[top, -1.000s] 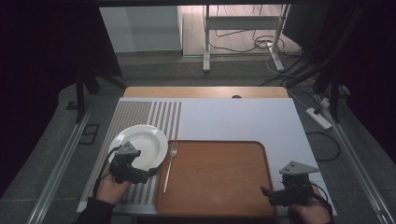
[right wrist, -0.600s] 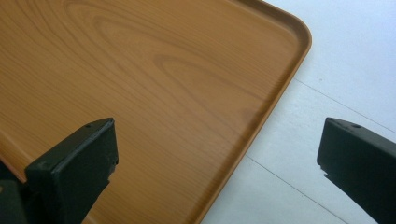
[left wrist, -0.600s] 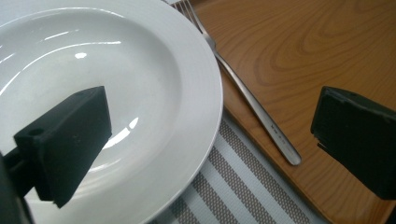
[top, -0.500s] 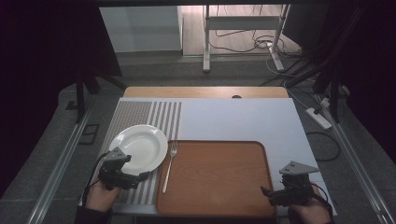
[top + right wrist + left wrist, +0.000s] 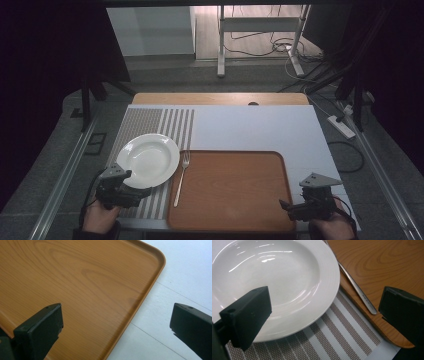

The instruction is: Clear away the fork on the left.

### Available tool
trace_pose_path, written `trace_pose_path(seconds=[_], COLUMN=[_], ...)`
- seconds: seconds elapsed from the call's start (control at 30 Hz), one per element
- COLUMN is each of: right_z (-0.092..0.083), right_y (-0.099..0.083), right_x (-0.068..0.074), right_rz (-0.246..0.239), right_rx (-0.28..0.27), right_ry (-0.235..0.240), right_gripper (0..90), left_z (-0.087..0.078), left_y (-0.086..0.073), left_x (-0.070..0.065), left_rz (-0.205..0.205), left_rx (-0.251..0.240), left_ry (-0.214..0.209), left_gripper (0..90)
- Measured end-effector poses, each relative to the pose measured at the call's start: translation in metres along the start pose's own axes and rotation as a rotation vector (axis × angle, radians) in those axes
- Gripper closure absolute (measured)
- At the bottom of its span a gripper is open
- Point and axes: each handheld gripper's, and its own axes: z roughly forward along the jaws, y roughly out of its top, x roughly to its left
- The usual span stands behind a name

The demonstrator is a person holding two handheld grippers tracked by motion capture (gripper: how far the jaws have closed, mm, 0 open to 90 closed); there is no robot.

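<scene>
Now, largest to smallest:

Step in hand: judged from the pictures, taking hold of the round white ceramic plate (image 5: 148,160) with the left gripper (image 5: 131,192) — likely to lift it toward the tray.
Wide brown wood-grain tray (image 5: 231,187): lies empty at the near middle of the white table (image 5: 260,127); the right gripper (image 5: 284,207) waits at its near right corner, jaws spread wide and holding nothing.
Striped grey-and-white placemat (image 5: 150,120): lies under the plate, at the table's left.
Plate position: on the placemat, just left of the tray, its near rim by the left gripper.
Plate look: glossy, shallow-welled, with a broad ridged rim (image 5: 329,285) — empty and clean.
Left gripper jaws: wide open, gripping nothing; one jaw is above the plate's rim, the other toward the tray.
How to do it well: bring one jaw over the rim and one under it, pinch the rim squarely, keep the plate level.
Slim silver metal fork (image 5: 180,179): lies between plate and tray, against the tray's left edge — keep the jaw clear of it.
</scene>
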Motion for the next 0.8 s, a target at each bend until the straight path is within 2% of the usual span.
trace_pose_path(seconds=[0.13,0.3,0.43,0.67,0.8], right_z=[0.0,0.0,0.0,0.0,0.0], right_y=[0.0,0.0,0.0,0.0,0.0], right_x=[0.0,0.0,0.0,-0.001,-0.001], right_rz=[0.002,0.005,0.009,0.01,0.011], right_rx=[0.0,0.0,0.001,0.003,0.002], right_ry=[-0.002,-0.005,-0.005,-0.006,-0.008], right_gripper=[0.0,0.0,0.0,0.0,0.0], left_z=[-0.004,-0.013,-0.018,-0.021,-0.023], left_y=[-0.005,-0.011,-0.015,-0.018,-0.019], left_x=[0.001,0.002,0.003,0.003,0.003], left_rz=[-0.013,-0.028,-0.035,-0.028,-0.026], left_rx=[-0.004,-0.038,-0.048,-0.04,-0.037], left_ry=[0.006,0.008,0.012,0.051,0.056], left_gripper=[0.0,0.0,0.0,0.0,0.0])
